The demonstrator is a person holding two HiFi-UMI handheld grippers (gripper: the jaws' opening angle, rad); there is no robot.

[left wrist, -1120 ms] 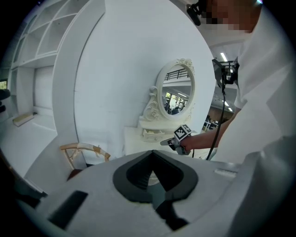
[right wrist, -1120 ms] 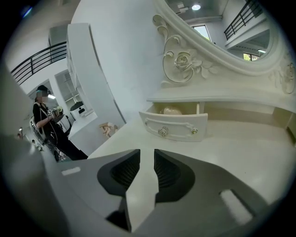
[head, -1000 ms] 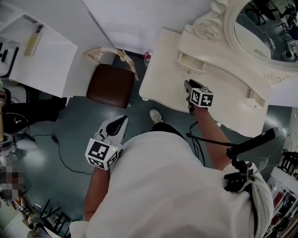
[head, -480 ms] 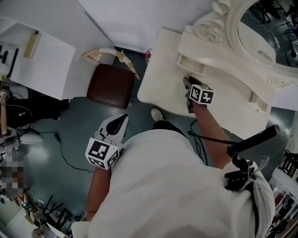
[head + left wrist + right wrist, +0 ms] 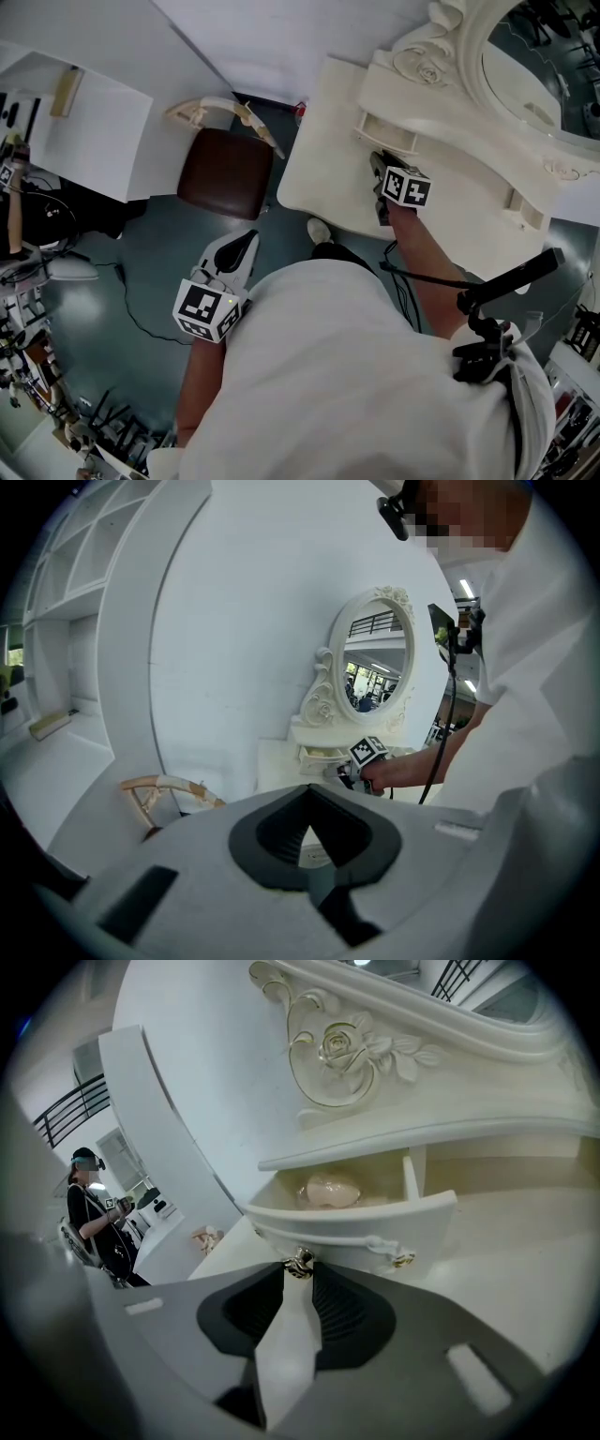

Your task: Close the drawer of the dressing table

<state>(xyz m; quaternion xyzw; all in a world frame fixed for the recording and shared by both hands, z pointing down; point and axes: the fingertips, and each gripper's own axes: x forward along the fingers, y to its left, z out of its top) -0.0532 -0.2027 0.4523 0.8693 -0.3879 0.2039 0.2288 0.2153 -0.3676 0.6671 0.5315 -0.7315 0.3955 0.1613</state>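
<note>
The cream dressing table [image 5: 323,169] has a small drawer [image 5: 386,127] standing pulled out under the mirror base. In the right gripper view the drawer front [image 5: 375,1224] is close ahead, and its gold knob [image 5: 301,1261] sits right between the tips of my right gripper [image 5: 300,1267]. Those jaws are closing, with a narrow gap still showing. A pale pink thing [image 5: 330,1190] lies inside the drawer. In the head view my right gripper [image 5: 377,161] is at the drawer front. My left gripper [image 5: 247,240] hangs shut and empty over the floor, beside the person's body.
A brown padded stool [image 5: 225,174] with a curved cream back stands left of the table. An oval mirror [image 5: 539,56] rises behind the drawer. A second small drawer [image 5: 518,201] is at the table's right. White shelving [image 5: 84,122] and a floor cable [image 5: 131,314] lie to the left.
My right gripper has edged a little closer to the drawer front. The left gripper stays by the person's side, shut.
</note>
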